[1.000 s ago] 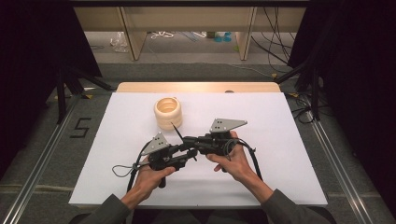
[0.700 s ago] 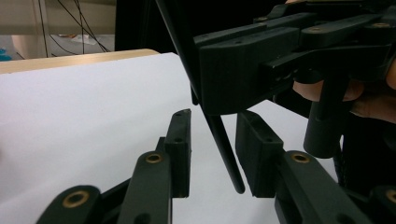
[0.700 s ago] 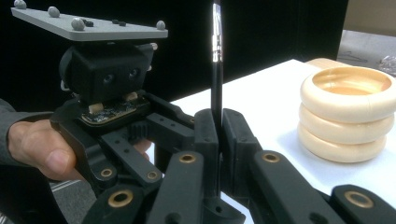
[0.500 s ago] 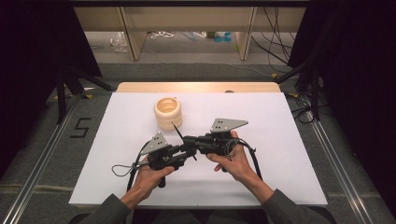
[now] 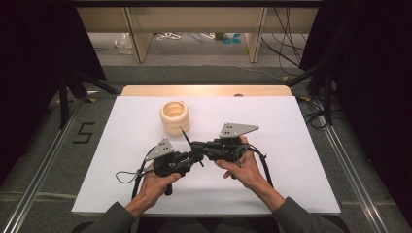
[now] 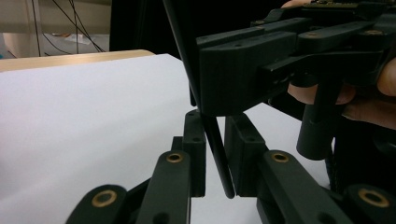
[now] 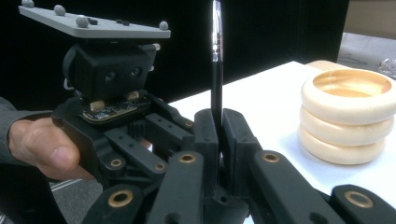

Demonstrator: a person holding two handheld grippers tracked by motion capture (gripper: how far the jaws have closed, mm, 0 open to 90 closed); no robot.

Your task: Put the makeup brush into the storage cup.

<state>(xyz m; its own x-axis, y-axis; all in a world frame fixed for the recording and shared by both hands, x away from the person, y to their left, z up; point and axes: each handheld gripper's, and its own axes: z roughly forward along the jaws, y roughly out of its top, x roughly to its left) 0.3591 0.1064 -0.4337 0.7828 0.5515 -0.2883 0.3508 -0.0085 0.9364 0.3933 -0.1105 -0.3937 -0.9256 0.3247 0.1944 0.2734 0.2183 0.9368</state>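
A thin black rod (image 5: 186, 138) with a silvery upper part stands tilted above the white table top (image 5: 301, 145). My right gripper (image 5: 197, 147) is shut on the rod (image 7: 216, 84), which rises from between its jaws (image 7: 217, 126). My left gripper (image 5: 195, 158) faces it from the left. Its jaws (image 6: 215, 140) have just been closing around the lower end of the rod (image 6: 218, 156); a thin gap still shows beside the left pad. A stack of three cream rings (image 5: 175, 118) sits behind the grippers, seen at the right in the right gripper view (image 7: 348, 116).
A wooden strip (image 5: 204, 91) borders the table's far edge. Metal rails (image 5: 43, 170) run along both sides on the floor. Cables (image 5: 320, 114) lie at the right rear, and dark curtains hang on both sides.
The left gripper's jaws have drawn closer together around the rod's lower end. Both hands, the rod and the rings have stayed in place.
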